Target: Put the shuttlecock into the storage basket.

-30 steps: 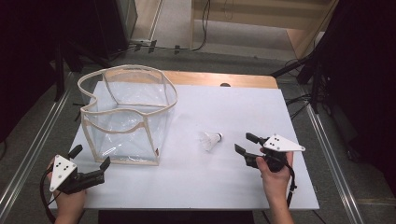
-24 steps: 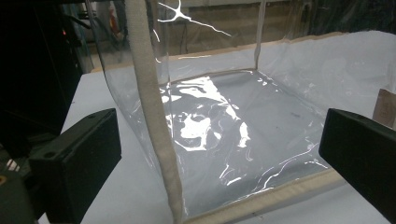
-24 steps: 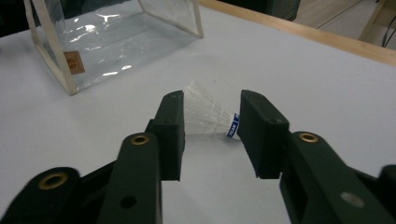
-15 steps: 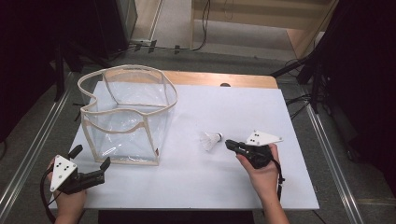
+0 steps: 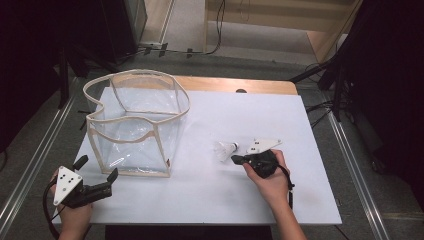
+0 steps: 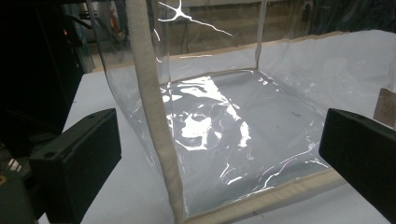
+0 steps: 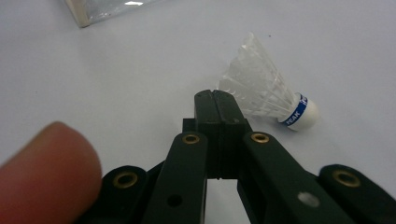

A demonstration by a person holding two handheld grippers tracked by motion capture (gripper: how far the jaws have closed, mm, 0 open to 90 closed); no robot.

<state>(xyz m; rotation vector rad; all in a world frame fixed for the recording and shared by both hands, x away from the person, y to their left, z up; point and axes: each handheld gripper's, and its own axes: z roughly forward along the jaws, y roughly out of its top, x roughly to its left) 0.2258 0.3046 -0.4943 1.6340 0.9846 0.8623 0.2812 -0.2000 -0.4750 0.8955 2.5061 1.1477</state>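
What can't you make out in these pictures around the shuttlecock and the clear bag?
- Shuttlecock: right gripper view, the shut right gripper covers its near feathers, so contact is unclear.
- Its band lettering: high view, too small.
- Clear bag: left gripper view, top cut off by the edge; glare blurs its floor.

In the right gripper view a blurred fingertip fills the lower left corner, cut off by the edge. We read "PEAK" on the blue band of the shuttlecock; any further lettering curves out of sight. The clear bag shows one corner there, cropped at the top. In the left gripper view the bag's rim runs off the top edge.
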